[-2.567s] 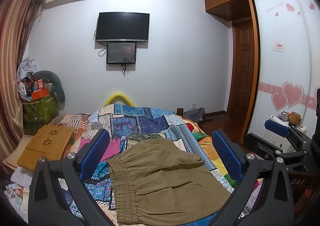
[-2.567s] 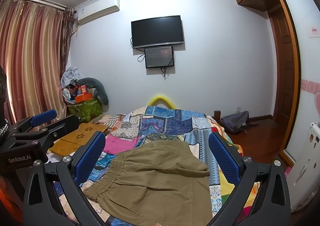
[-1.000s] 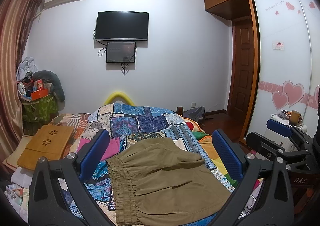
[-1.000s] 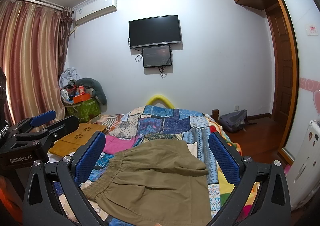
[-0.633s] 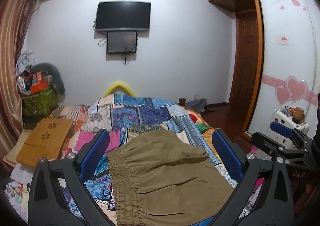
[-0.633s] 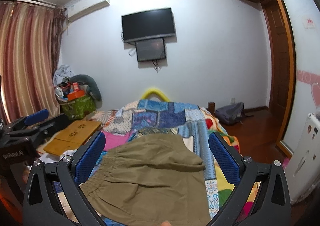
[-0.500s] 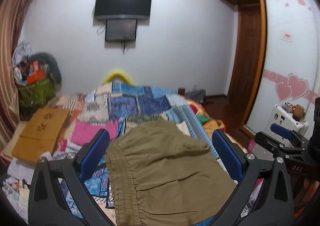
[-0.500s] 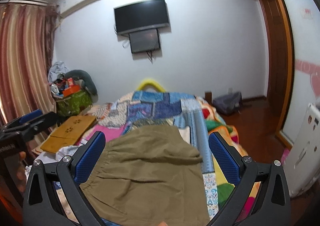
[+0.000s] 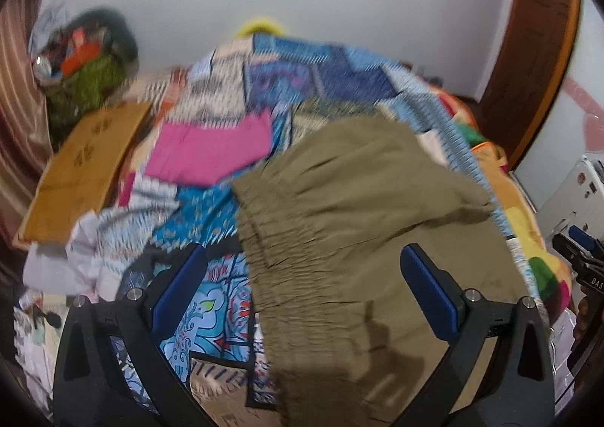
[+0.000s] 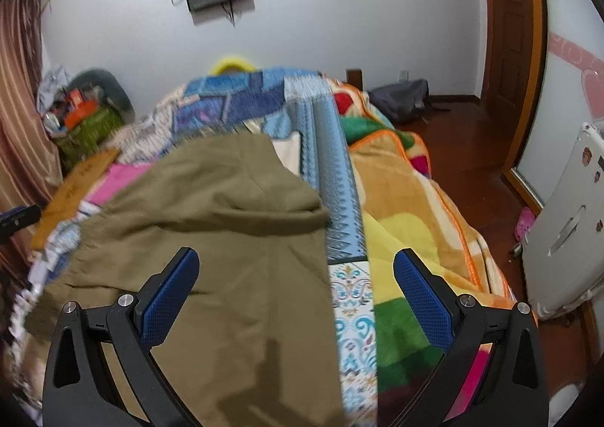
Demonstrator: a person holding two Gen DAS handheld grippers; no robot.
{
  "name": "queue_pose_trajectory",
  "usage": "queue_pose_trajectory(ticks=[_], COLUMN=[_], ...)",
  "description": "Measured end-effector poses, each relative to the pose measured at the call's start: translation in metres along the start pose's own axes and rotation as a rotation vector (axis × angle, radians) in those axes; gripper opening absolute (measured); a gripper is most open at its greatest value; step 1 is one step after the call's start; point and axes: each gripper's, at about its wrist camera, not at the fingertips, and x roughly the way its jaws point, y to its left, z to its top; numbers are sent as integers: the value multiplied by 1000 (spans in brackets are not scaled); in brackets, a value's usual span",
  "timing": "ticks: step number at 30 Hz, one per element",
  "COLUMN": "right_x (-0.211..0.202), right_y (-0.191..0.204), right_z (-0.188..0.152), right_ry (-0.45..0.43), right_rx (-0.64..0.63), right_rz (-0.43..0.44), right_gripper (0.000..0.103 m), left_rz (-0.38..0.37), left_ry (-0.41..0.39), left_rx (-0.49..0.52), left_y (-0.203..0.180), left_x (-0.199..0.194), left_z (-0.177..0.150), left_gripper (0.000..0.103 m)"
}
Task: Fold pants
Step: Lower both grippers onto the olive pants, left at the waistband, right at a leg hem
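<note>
Olive-green pants [image 9: 362, 223] lie folded over on a patchwork bedspread [image 9: 294, 79], elastic waistband to the left. They also show in the right wrist view [image 10: 226, 238]. My left gripper [image 9: 305, 283] is open and empty, held above the waistband side. My right gripper [image 10: 298, 291] is open and empty, above the pants' right edge. Blue pads [image 10: 422, 298] face each other, wide apart. The right gripper's tip also shows in the left wrist view [image 9: 581, 249] at the far right. Both views are motion-blurred.
A wooden lap tray [image 9: 83, 166] lies at the bed's left, with a cluttered green bin [image 9: 83, 87] behind. An orange blanket [image 10: 407, 208] drapes the bed's right side. A white appliance [image 10: 566, 223] stands on the wood floor at right. A grey bag [image 10: 400, 98] sits by the door.
Both grippers have tilted down and moved forward toward the pants; the wall and TV slid up out of view. The pants have not moved. Both jaws stay open.
</note>
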Motion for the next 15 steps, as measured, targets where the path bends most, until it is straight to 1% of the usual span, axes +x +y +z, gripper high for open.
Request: queue_pose_trajectory(ticks=[2,4,6,9,11,13,15], right_x=[14,29,42,62,75,88,101], right_y=[-2,-5,-6,-7,-8,-10,-12], right_z=[1,2,5,11,15,20,24], right_ry=[25,56,70,95,111,134,159], right_rx=[-26,-46,-68,-99,-119,-130,-136], right_rz=[-18,-27,-25,-19,-7,7,31], right_gripper=[102,102,100,92,86,74,67], left_rz=[9,15,10,-1,-28,-49,-45], left_ry=[39,73,122,162,199,220,228], left_rx=[-16,-13,2,27,48,68,104], left_y=[9,12,14,13,10,7,2], left_x=[17,27,44,59,68,76,81], left_z=[0,0,2,4,4,3,0], left_gripper=[100,91,88,87,87,87,87])
